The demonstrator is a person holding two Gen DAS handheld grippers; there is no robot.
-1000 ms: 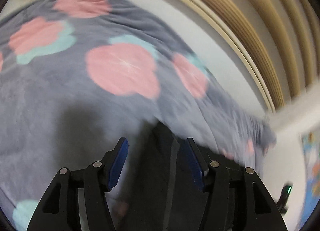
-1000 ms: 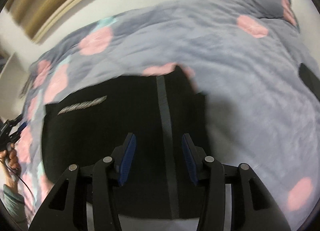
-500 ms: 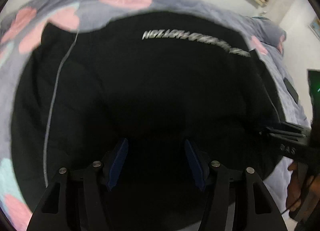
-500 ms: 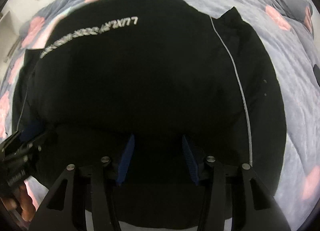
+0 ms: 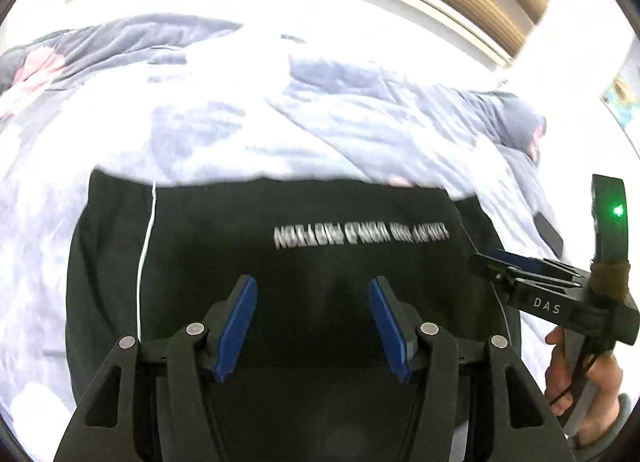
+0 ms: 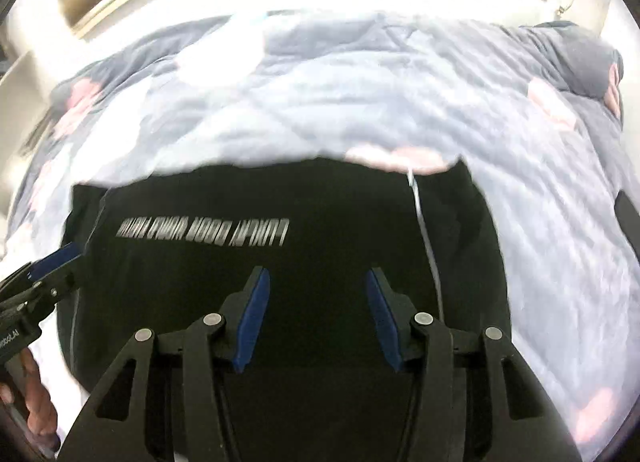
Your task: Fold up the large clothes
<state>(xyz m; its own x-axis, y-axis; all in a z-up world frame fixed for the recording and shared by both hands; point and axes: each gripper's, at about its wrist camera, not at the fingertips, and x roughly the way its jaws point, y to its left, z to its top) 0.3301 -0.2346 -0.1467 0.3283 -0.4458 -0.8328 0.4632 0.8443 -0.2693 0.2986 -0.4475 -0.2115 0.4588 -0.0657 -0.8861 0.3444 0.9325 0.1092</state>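
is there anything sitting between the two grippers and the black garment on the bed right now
Nothing visible does. The black garment lies spread on the grey flowered blanket, bare of other things, directly ahead of the left gripper and the right gripper. Both have their jaws apart with only the cloth beyond them.

Open bedding point(image 5: 360, 130) is presented beyond the black garment point(image 5: 304, 262), unobstructed up to the wall. Lateral passage on the right of the left wrist view is restricted by the right gripper point(image 5: 486, 262).
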